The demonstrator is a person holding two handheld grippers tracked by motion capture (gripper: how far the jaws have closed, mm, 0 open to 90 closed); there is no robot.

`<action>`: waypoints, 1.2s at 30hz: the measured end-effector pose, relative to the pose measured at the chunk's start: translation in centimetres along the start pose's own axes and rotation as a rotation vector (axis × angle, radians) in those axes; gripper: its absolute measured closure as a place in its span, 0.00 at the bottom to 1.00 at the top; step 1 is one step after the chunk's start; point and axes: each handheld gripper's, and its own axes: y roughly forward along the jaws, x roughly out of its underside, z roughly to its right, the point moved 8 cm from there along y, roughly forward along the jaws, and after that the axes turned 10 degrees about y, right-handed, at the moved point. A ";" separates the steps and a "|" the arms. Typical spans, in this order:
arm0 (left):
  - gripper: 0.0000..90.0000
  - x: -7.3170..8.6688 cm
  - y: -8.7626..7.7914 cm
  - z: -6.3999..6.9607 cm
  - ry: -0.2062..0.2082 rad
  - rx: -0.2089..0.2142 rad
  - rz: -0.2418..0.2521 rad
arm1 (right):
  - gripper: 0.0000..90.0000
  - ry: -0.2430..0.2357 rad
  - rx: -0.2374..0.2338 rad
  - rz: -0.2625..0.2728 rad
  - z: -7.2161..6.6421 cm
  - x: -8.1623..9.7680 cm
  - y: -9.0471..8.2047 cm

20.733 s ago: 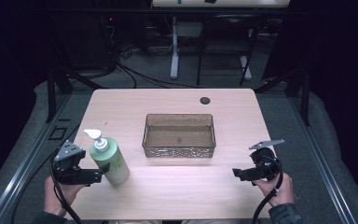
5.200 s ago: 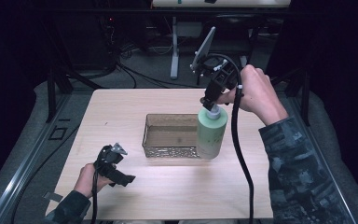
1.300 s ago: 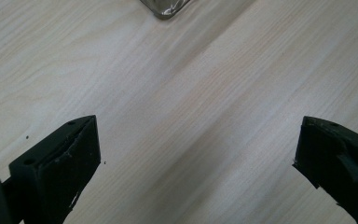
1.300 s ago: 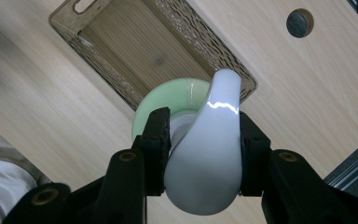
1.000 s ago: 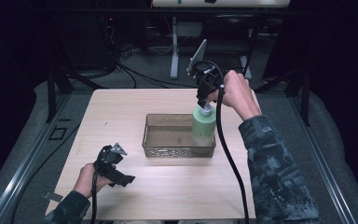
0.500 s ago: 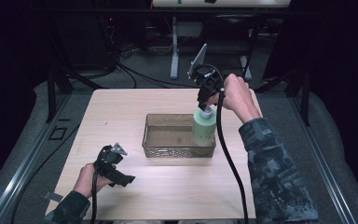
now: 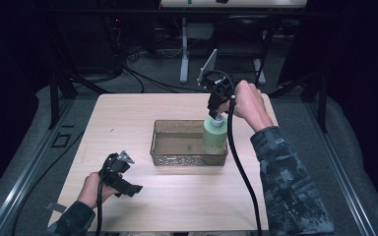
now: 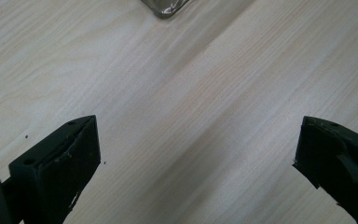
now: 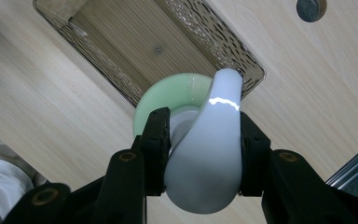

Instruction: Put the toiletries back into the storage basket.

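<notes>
High view: right gripper (image 7: 216,109) clamps the bottle's (image 7: 214,137) pump at the bin's (image 7: 177,158) right end; left gripper (image 7: 126,184), wide open, holds nothing near the desk's (image 7: 128,113) front-left corner.

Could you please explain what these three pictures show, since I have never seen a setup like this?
A person sits at a wooden table with a hand-held two-jaw gripper in each hand. The high view looks down from above; the other two views come from cameras riding on the grippers. The right gripper is shut on the white pump head of a green soap bottle, which stands upright in the right end of a clear tray. The left gripper is open with nothing between its jaws, low over the bare table near the tray's corner.
</notes>
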 end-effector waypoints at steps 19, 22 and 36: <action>0.00 0.0 0.1 0.0 0.000 0.001 -0.004 | 0.69 0.031 -0.012 0.026 0.4 0.3 0.5; 0.00 0.0 0.1 0.1 0.001 0.001 -0.007 | 0.69 0.042 -0.030 0.046 0.5 0.3 0.6; 0.00 0.0 0.1 0.1 0.003 0.000 -0.005 | 0.39 0.055 -0.067 0.131 0.4 0.6 0.7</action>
